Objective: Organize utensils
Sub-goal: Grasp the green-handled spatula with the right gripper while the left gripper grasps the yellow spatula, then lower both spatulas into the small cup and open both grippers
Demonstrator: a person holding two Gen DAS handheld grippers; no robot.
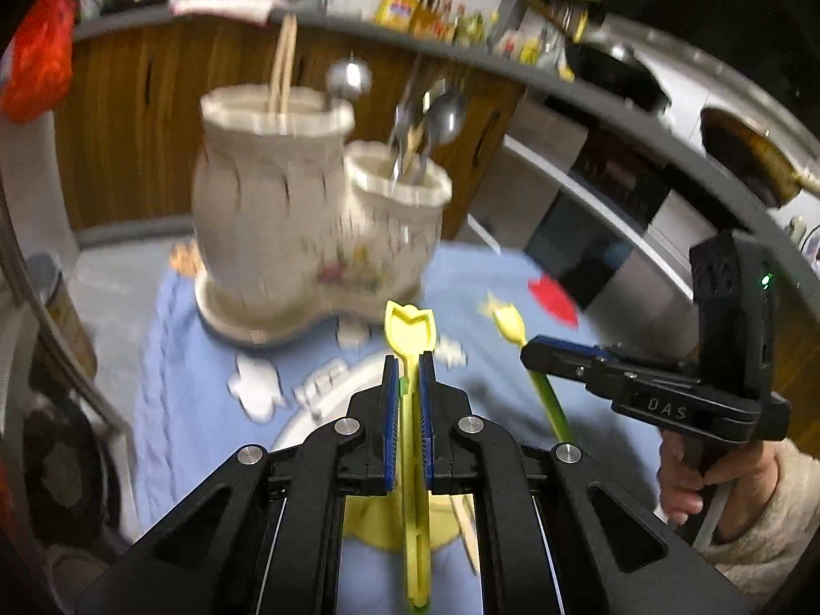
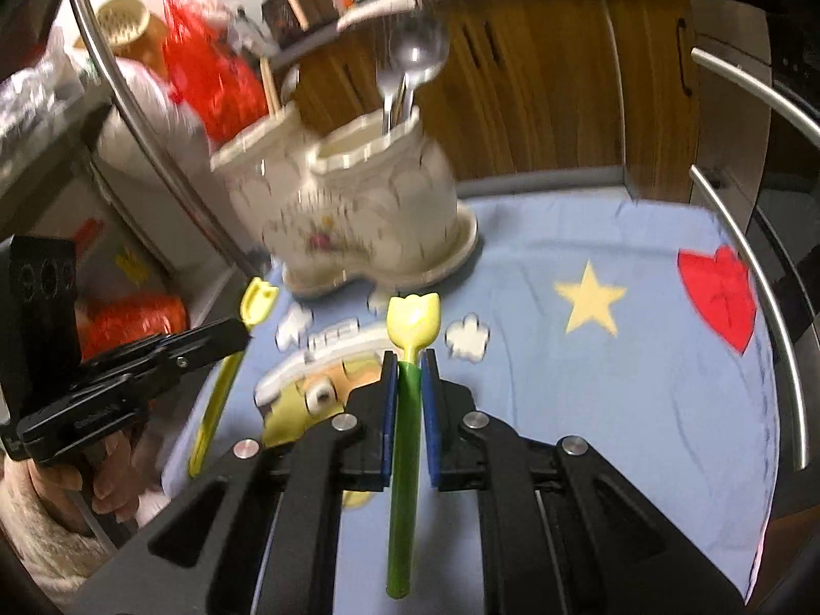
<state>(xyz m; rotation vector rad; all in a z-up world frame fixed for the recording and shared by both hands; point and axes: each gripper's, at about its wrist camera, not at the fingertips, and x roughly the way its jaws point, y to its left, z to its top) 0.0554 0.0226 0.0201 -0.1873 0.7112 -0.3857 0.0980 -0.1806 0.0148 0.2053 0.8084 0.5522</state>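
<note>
Two tulip-headed utensils gripped, one per gripper.
Yellow utensil (image 1: 411, 338) is pinched by left gripper (image 1: 410, 374); green-handled, yellow-headed utensil (image 2: 408, 359) is pinched by right gripper (image 2: 408, 376).

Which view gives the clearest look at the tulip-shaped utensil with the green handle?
The right wrist view: the green-handled tulip utensil sits centred in the right gripper, its whole handle visible. The left wrist view shows it blurred and partly hidden.

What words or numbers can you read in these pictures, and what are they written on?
"DAS": on the right gripper body, seen from the left wrist.
"909": on the black block behind the left gripper, right wrist view.
Bottle and jar labels on the counter: too blurred to read.
</note>
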